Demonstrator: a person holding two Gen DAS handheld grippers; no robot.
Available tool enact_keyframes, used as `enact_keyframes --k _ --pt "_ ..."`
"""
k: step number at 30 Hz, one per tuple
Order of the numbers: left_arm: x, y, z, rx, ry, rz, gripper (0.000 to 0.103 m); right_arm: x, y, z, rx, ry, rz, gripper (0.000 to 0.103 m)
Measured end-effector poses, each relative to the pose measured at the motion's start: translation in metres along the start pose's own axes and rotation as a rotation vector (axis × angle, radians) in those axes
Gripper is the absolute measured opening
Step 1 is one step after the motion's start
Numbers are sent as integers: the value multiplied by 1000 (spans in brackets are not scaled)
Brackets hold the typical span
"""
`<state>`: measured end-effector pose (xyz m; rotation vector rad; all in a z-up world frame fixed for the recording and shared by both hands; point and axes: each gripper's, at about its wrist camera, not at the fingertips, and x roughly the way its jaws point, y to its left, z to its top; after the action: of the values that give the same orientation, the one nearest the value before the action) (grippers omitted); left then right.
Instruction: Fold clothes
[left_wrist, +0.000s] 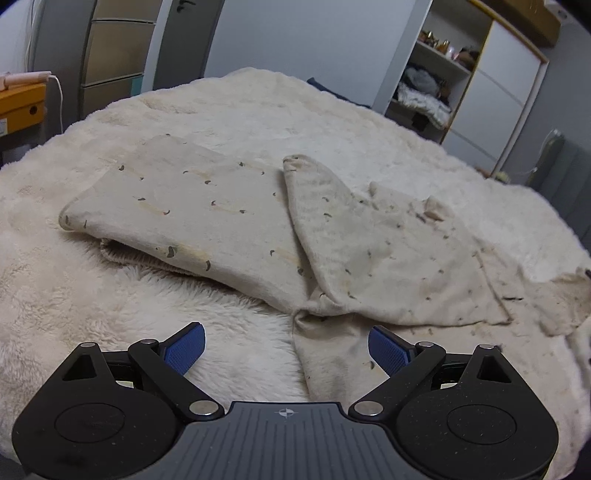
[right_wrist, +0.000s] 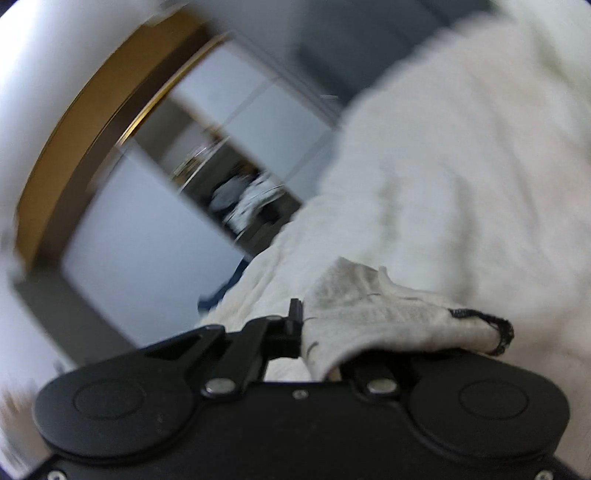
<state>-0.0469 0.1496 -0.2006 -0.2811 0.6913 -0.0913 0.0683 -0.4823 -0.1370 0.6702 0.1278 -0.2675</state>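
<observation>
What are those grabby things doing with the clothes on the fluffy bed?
Someone is folding a pale speckled garment on a fluffy cream blanket, with a gripper in each hand. The left gripper is open and holds nothing, above the blanket and the garment's near edge. The right gripper is shut on an edge of the cloth; its view is blurred.

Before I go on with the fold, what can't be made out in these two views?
- Right wrist view: right gripper fingertips, covered by the garment it is shut on.
- Same view: wardrobe shelf contents, motion-blurred.
- Left wrist view: garment's right end, cut off by the edge; right gripper out of frame.
- Print marks: too small.
</observation>
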Motion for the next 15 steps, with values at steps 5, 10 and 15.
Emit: enact_keyframes --k 5,10,15 --pt "-18 10 -4 -37 -71 -84 94 -20 186 -51 -399 51 170 0" --pt "-33 24 -5 -106 -135 -146 93 -30 331 -212 -904 180 284 7" --pt "-42 35 -4 -143 -169 -193 93 -59 370 -390 -1427 405 296 12"
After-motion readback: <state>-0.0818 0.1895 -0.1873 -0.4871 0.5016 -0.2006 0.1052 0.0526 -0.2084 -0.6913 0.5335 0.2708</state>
